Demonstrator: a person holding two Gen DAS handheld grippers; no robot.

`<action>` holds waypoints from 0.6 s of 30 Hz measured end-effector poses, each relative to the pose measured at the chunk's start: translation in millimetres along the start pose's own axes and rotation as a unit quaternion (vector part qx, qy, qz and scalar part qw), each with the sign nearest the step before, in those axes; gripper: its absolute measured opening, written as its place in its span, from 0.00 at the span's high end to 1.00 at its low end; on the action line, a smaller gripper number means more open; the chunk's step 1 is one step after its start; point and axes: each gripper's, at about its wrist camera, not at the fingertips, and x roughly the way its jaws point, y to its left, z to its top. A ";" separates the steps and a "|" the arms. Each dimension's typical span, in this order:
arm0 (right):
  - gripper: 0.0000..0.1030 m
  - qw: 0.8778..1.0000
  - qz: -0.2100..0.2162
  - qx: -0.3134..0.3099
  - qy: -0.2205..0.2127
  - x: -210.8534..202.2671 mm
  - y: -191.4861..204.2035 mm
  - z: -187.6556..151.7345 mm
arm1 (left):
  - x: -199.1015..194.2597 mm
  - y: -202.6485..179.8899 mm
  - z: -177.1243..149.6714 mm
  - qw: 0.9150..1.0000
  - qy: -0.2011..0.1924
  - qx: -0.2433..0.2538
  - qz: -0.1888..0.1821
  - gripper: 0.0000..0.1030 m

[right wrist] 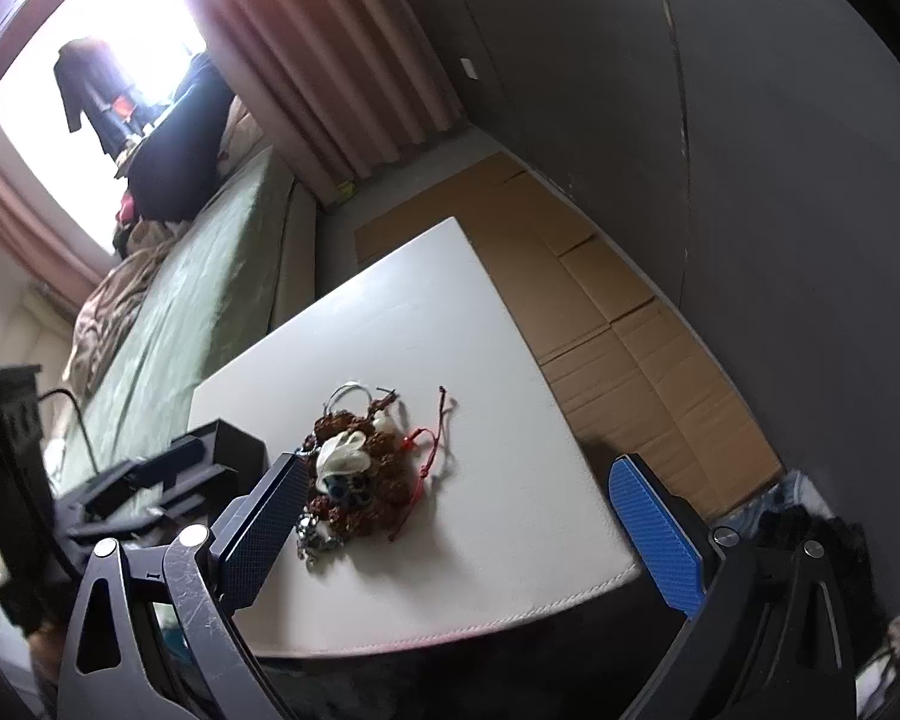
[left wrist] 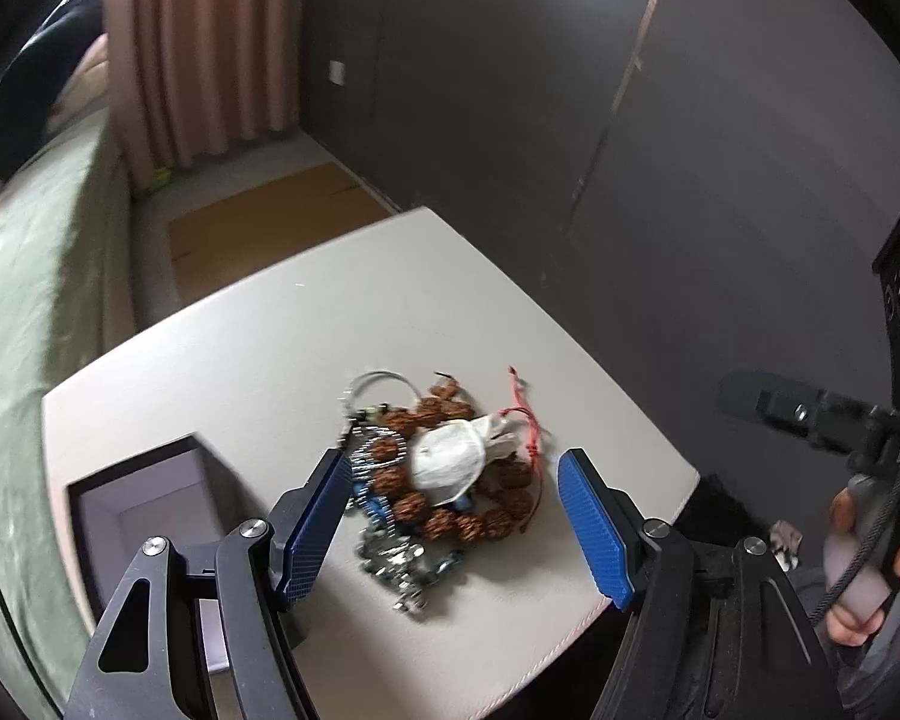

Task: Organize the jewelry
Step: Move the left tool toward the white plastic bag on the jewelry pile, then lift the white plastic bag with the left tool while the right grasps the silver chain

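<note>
A heap of jewelry lies on the white table (left wrist: 270, 336): a brown bead bracelet (left wrist: 450, 510), a white cloth pouch (left wrist: 450, 462) on top, a red cord (left wrist: 525, 420), silver chains (left wrist: 402, 564) and a metal ring (left wrist: 378, 384). My left gripper (left wrist: 456, 534) is open, its blue pads either side of the heap, just above it. An open black box (left wrist: 150, 504) stands at the table's left. In the right wrist view the heap (right wrist: 360, 480) and box (right wrist: 234, 450) show too. My right gripper (right wrist: 462, 534) is open and empty above the table's near edge.
A green bed (right wrist: 210, 300) runs along the far left of the table. Flattened cardboard (right wrist: 618, 324) lies on the floor to the right, by a dark wall (left wrist: 690, 150). Pink curtains (left wrist: 204, 48) hang at the back. The table's stitched front edge (right wrist: 480, 624) is close.
</note>
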 end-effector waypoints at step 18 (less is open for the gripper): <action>0.04 0.999 0.008 0.029 0.039 32.4 4.9 3.2 | 60.1 10.7 -2.7 0.999 0.044 0.008 -0.005 0.96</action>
